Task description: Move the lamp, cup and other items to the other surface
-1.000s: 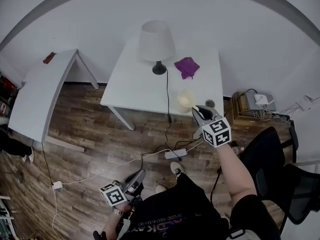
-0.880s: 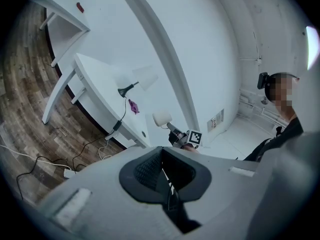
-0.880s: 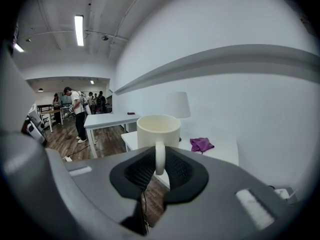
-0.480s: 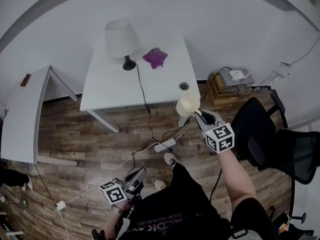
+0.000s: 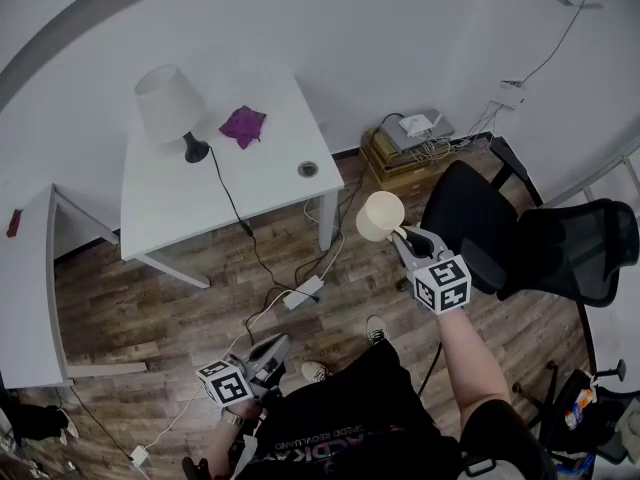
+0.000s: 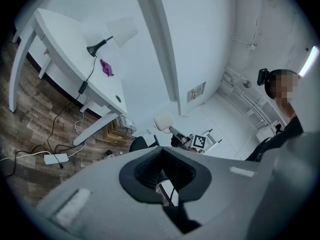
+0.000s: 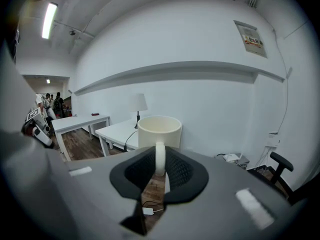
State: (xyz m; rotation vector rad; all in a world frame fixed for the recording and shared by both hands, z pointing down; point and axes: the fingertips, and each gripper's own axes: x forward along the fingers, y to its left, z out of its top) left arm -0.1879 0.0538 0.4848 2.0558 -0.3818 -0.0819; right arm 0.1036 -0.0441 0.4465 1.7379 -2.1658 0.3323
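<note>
R tool (image 5: 402,238) is closed on the cup (image 5: 381,215): pads pinch the handle. The cup is upright, mouth up, and looks empty from above. It's in the air over the wood floor (image 5: 200,298), off the right end of the bench (image 5: 262,183) and nr the black office chair (image 5: 560,253). L tool (image 5: 278,346) hangs low by the person's leg, jaws together, nothing btw them.

Further out, on the bench:
- Lamp (image 5: 172,103) stands upright at the far left corner. Its cord (image 5: 232,200) runs over the near edge & down to a power strip (image 5: 303,292) on the floor.
- Purple cloth (image 5: 242,125) lies just right of the lamp, not touching it.
- Small round item (image 5: 308,169) sits nr the right near corner, too small to ID.

2nd bench (image 5: 25,298) is well off to the left, w/ a small red thing (image 5: 12,223) at its far end. None of the task's items are on it.

Progress, my read: early.
- Done: cup lifted off & in transit, not set down anywhere yet.
- Left: place the cup, then move the lamp, cloth & round item, i.e. most of the job.
- Target is prob. the 2nd bench, but can't be sure from here.
- Lamp will be the awkward one: tall and top-heavy, and the cord is tied to the strip, so it'll need slack or unplugging first.
</note>
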